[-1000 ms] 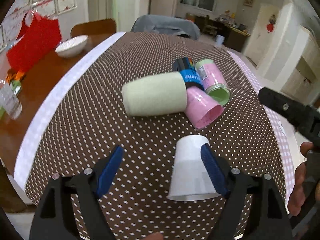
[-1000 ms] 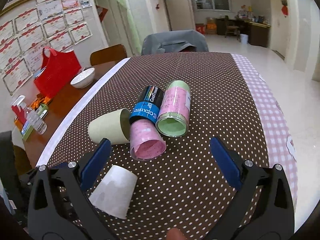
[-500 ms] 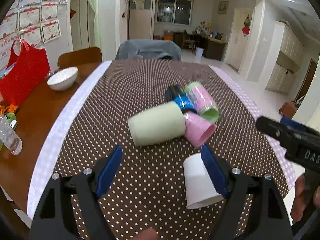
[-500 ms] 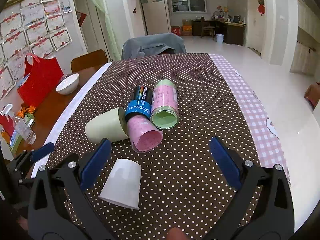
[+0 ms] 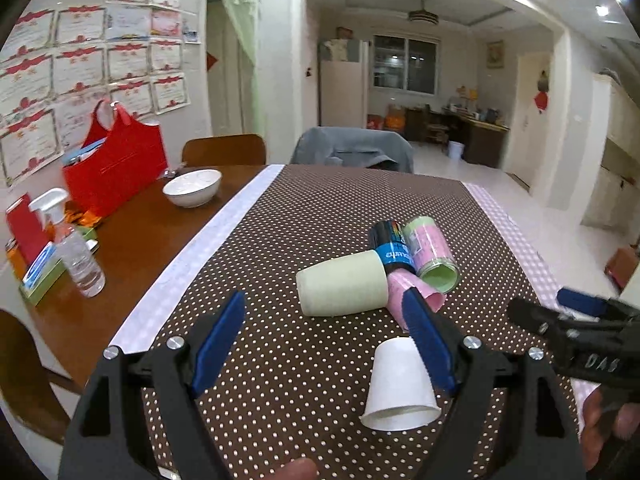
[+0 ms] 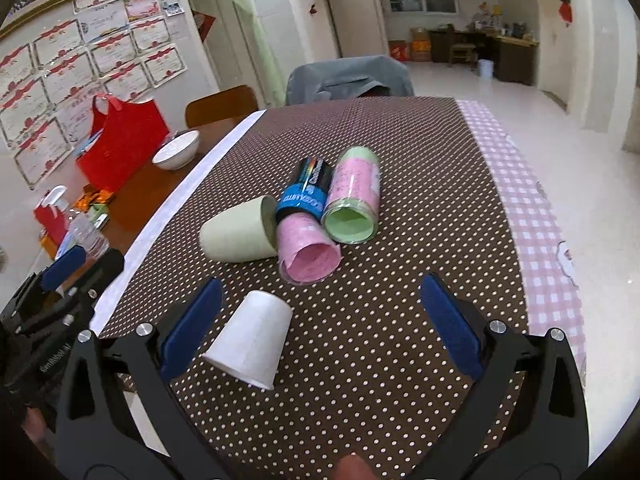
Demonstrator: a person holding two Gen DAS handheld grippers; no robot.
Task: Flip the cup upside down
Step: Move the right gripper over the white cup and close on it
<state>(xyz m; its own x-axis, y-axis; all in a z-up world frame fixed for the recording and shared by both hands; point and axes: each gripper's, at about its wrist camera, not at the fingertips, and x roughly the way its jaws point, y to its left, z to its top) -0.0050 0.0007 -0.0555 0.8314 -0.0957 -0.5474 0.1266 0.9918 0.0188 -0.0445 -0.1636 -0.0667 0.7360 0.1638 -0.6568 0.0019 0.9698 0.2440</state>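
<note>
A white paper cup (image 5: 398, 386) stands upside down, rim on the brown dotted tablecloth (image 5: 320, 208), near the front edge. It also shows in the right wrist view (image 6: 250, 338). My left gripper (image 5: 326, 334) is open and empty, raised above and behind the cup, whose top sits just left of the right finger. My right gripper (image 6: 320, 330) is open and empty, with the cup just inside its left finger. The right gripper also shows at the right edge of the left wrist view (image 5: 576, 328).
A pale green cup (image 5: 342, 289) lies on its side beside a pink tube (image 5: 412, 296), a blue-black can (image 5: 394, 249) and a pink-green jar (image 5: 432, 254). On the bare wood at left stand a white bowl (image 5: 192, 187), a red bag (image 5: 114, 168) and a spray bottle (image 5: 76, 254).
My left gripper has lifted and drawn back from the white cup, so the view tilts up. The cup stays upside down on the cloth. My right gripper has pulled back slightly.
</note>
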